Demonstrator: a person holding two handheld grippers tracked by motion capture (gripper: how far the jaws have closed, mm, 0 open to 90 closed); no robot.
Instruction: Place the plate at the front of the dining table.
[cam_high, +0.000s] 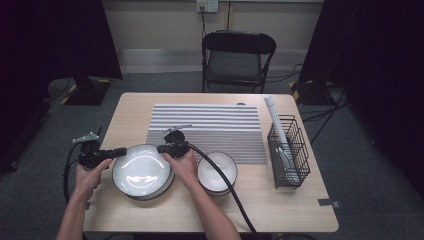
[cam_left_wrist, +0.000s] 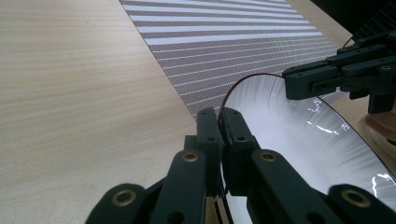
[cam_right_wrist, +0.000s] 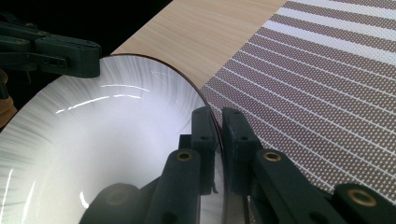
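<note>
A large white bowl (cam_high: 142, 170) with a thin dark rim sits at the front left of the table. My left gripper (cam_high: 124, 151) is shut on its left rim, and my right gripper (cam_high: 161, 148) is shut on its upper right rim. In the left gripper view the jaws (cam_left_wrist: 219, 116) pinch the rim of the bowl (cam_left_wrist: 299, 140), with the right gripper (cam_left_wrist: 292, 86) across from them. In the right gripper view the jaws (cam_right_wrist: 218, 116) clamp the edge of the bowl (cam_right_wrist: 107, 154), and the left gripper (cam_right_wrist: 88, 58) grips the far side. I cannot tell whether the bowl is lifted.
A smaller white bowl (cam_high: 216, 172) stands just right of the large one. A grey striped mat (cam_high: 210, 130) covers the table's middle and back. A black wire rack (cam_high: 287, 150) stands at the right, and a folding chair (cam_high: 237, 57) sits behind the wooden table (cam_high: 280, 205).
</note>
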